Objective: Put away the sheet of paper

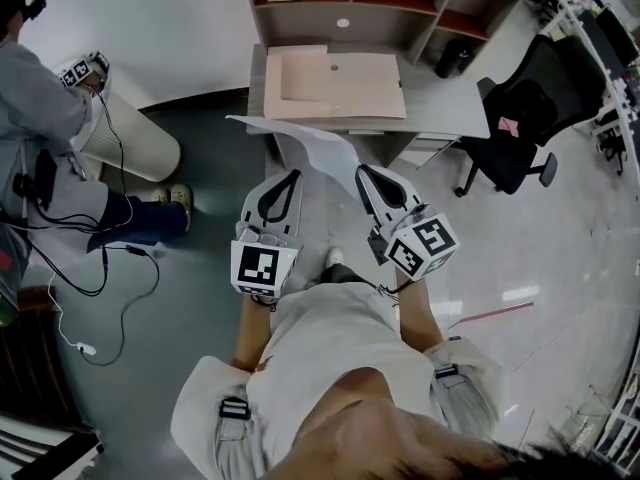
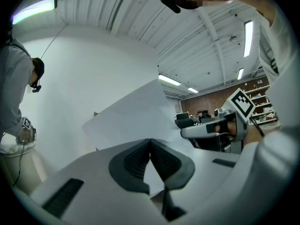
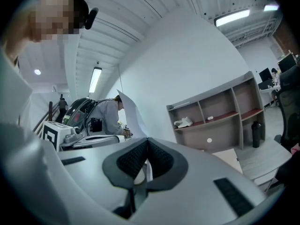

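Note:
A white sheet of paper [image 1: 300, 140] hangs in the air in front of the desk [image 1: 440, 103], curled between both grippers. My left gripper [image 1: 292, 175] is shut on its left part; in the left gripper view the paper [image 2: 133, 111] rises beyond the closed jaws [image 2: 150, 141]. At the sheet's right side, my right gripper [image 1: 364, 170] is shut too. In the right gripper view the paper's edge [image 3: 131, 114] stands up from the closed jaws [image 3: 147, 141]. A tan folder [image 1: 335, 83] lies flat on the desk.
Behind the desk stands a wooden shelf unit [image 1: 350, 3]. A black office chair [image 1: 520, 118] is at the right. At the left, another person [image 1: 40, 118] stands by a white cylinder [image 1: 130, 138], with cables [image 1: 110, 268] trailing on the floor.

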`<state>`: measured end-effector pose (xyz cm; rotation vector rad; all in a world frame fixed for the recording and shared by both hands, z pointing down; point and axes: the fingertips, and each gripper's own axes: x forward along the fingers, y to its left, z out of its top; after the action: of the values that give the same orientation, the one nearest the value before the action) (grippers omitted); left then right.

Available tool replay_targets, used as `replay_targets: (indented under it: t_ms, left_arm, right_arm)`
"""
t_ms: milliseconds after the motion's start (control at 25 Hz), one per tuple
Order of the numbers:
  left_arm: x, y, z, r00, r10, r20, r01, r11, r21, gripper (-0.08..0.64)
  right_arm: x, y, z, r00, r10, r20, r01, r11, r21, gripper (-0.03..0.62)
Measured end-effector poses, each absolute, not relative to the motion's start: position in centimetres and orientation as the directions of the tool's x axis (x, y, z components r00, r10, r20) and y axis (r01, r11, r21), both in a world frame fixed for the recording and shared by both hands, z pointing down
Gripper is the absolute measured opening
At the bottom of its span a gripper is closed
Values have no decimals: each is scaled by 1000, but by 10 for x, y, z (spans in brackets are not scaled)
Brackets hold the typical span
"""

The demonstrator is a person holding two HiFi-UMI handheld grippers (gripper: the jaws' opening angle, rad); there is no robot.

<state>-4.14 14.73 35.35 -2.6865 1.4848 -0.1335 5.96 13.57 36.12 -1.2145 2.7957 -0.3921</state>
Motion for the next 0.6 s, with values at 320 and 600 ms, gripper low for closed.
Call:
replay_targets:
  t_ms: [320, 600]
  left_arm:
    - [-16, 114, 348, 489, -871, 38, -863, -490, -121, 21]
    - [-11, 90, 353, 472, -880, 57, -870, -475, -130, 21]
  right_arm:
    - [85, 98, 358, -722, -692, 19, -671, 692, -266, 18]
    - [92, 73, 361, -733, -680, 9, -654, 701, -284, 18]
